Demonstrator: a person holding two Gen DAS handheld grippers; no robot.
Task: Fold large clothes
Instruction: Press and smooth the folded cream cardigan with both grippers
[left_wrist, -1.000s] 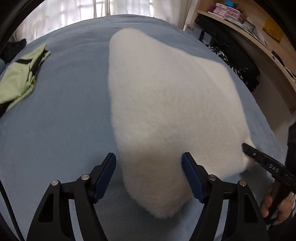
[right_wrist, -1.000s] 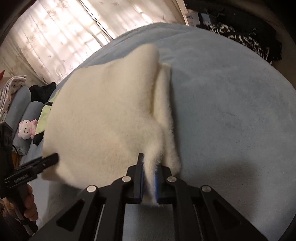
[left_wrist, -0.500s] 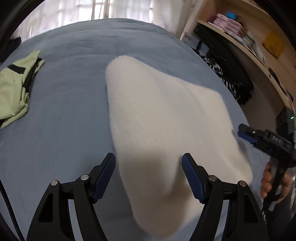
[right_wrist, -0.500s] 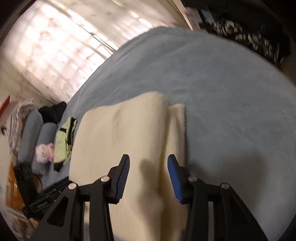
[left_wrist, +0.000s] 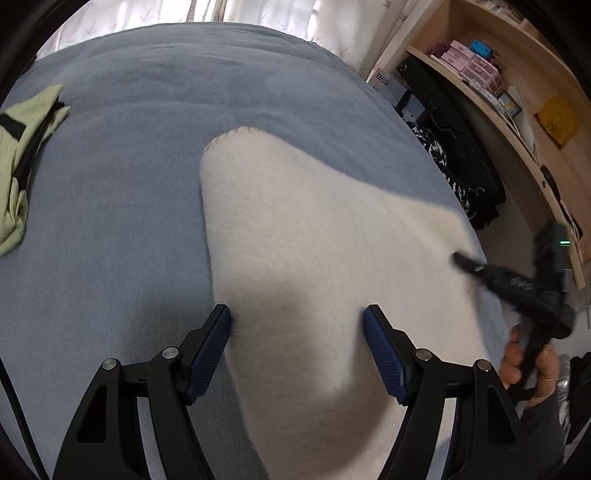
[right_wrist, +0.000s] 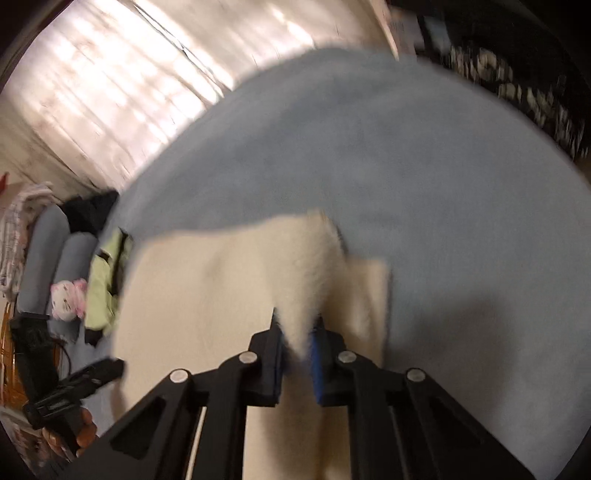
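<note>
A large cream fleece garment (left_wrist: 314, 240) lies folded on the blue bedspread (left_wrist: 129, 147). My left gripper (left_wrist: 297, 325) is open and empty, its blue pads (left_wrist: 384, 354) above the garment's near part. My right gripper (right_wrist: 297, 336) is shut on a raised fold of the cream garment (right_wrist: 207, 295) and pulls it up from the bed; the view is blurred. The right gripper also shows in the left wrist view (left_wrist: 465, 262) at the garment's right edge. The left gripper shows at the lower left of the right wrist view (right_wrist: 107, 369).
A light green garment (left_wrist: 22, 155) lies at the bed's left side, also in the right wrist view (right_wrist: 105, 284). Wooden shelves with boxes (left_wrist: 476, 66) and dark clothes (left_wrist: 461, 155) stand right of the bed. Grey pillows and a pink plush toy (right_wrist: 66, 299) lie beyond.
My right gripper let go of the fleece half a second ago and has now shut on a fold of it again. The left gripper stayed open and drew back from the garment.
</note>
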